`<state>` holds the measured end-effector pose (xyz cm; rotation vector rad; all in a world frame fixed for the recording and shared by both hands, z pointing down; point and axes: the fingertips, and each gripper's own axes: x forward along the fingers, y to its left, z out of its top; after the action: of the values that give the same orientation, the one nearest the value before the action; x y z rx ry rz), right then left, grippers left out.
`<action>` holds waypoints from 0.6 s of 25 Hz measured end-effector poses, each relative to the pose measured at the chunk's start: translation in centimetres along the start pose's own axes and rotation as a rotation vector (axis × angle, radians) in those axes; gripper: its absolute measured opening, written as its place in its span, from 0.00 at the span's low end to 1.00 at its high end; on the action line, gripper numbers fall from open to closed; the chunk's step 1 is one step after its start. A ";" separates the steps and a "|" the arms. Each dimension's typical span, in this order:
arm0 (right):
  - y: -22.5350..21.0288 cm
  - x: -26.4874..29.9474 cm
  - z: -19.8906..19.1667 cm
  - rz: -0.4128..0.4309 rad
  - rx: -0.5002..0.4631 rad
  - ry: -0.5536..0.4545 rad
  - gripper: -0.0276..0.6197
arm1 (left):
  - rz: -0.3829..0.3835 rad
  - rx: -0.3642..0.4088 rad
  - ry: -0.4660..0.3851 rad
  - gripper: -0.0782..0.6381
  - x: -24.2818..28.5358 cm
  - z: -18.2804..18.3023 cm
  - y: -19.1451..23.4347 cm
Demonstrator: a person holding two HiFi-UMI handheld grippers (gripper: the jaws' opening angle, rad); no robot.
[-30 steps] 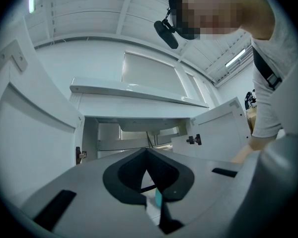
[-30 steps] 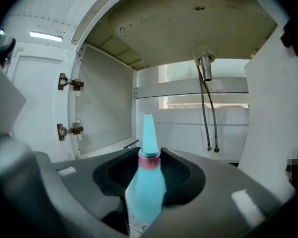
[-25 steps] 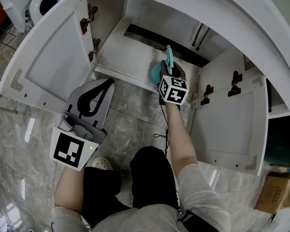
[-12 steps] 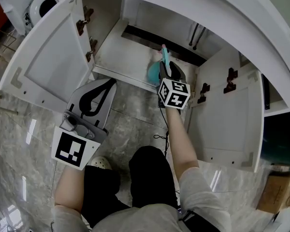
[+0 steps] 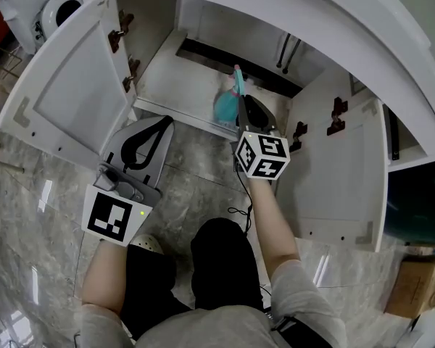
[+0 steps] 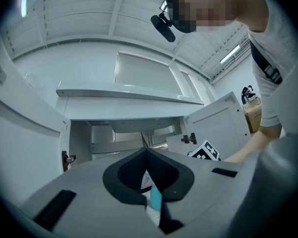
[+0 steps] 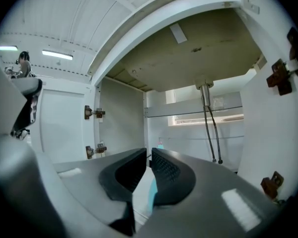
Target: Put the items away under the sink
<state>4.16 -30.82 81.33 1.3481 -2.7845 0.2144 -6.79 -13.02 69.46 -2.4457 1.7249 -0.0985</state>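
right tongs [image 5: 241,101] higher, closing, empty

Left gripper [image 6: 146,150] jaws shut tip-to-tip, nothing btwn. Thru the hollow behind the tips: bit of a teal item [image 6: 154,201], farther off. Beyond, under-sink cabinet [image 6: 80,142] open, doors swung out L & R, hose [image 6: 144,141] at back. Marker cube [image 6: 206,151] + person's arm [image 6: 248,145] at right.
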 end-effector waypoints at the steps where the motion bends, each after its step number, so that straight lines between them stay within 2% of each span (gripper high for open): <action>1: 0.2 -0.4 0.2 0.006 -0.002 -0.008 0.08 | 0.000 -0.001 0.010 0.11 0.1 -0.3 0.0; 2: 0.4 -0.7 0.5 0.011 -0.004 -0.016 0.06 | 0.001 -0.004 0.018 0.11 0.2 -0.6 0.1; 10: 2.6 -2.0 1.5 0.053 -0.029 -0.065 0.06 | 0.000 -0.021 0.018 0.11 1.7 -1.7 1.6; 15: 4.6 -2.4 2.5 0.064 -0.094 -0.071 0.06 | 0.054 -0.056 0.035 0.11 2.3 -2.9 3.9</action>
<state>2.04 -26.49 78.17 1.2717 -2.8579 0.0380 -10.08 -16.72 71.66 -2.4475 1.8312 -0.0884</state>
